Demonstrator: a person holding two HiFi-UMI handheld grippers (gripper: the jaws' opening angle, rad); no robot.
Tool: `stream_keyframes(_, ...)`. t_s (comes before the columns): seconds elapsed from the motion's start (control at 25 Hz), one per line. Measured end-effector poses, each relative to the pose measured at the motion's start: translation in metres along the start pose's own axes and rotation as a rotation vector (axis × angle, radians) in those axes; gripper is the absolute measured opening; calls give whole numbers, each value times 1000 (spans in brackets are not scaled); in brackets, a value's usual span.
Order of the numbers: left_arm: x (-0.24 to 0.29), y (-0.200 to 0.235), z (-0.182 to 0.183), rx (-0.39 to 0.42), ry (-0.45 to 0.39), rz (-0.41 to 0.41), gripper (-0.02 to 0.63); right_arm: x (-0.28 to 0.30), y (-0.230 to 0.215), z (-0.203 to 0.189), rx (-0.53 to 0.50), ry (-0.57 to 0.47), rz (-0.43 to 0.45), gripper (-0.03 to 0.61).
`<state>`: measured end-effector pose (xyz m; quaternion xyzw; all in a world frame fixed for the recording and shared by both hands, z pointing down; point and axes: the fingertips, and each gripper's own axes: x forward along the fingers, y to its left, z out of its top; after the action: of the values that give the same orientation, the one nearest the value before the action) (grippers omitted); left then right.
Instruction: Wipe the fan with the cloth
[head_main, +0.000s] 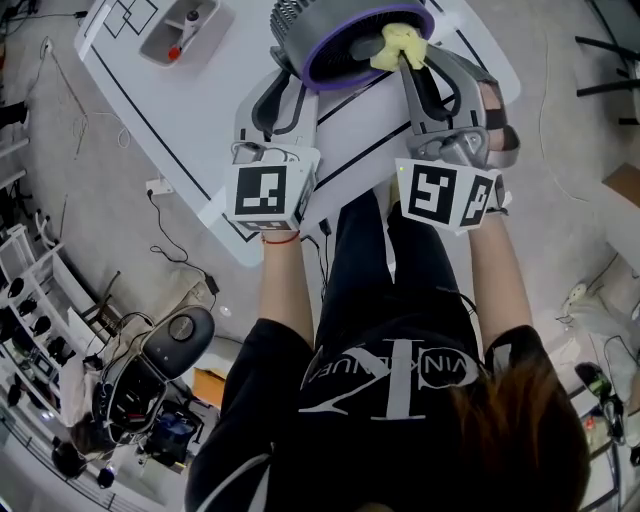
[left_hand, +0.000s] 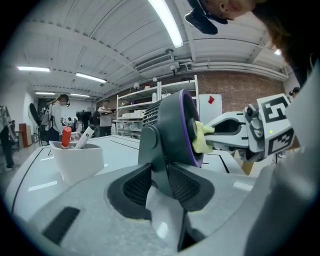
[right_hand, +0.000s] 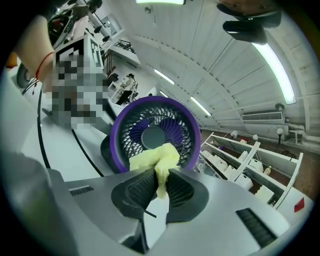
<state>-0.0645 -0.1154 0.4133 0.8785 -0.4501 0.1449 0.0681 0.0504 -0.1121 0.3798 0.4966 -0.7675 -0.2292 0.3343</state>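
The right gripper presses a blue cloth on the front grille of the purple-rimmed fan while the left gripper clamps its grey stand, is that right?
No: the cloth is yellow, not blue, as the right gripper view shows. The right gripper does press it on the purple-rimmed fan's front grille while the left gripper clamps the grey stand.

fan (head_main: 345, 30): rear cut off by head view's top edge | cloth (right_hand: 155, 157): tail hidden between pads of right tongs (right_hand: 160, 176) | bench (head_main: 190, 130): near edge partly behind left tongs (head_main: 283, 90)

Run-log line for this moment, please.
left gripper: shut on fan stand | right gripper: shut on cloth | cloth: against fan front grille
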Motion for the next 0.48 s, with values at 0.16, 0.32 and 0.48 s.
stream_keyframes(0.16, -1, 0, 1, -3, -3, -3, 109, -1, 16, -1, 52, 17, 60, 35)
stream_keyframes(0.32, -1, -1, -1, -2, -3, -9, 109, -1, 32, 2, 147, 29, 117, 35)
stream_keyframes(0.48, -1, -1, 0, -5, -4, -13, 107, -1, 46, 12, 251, 26, 185, 34)
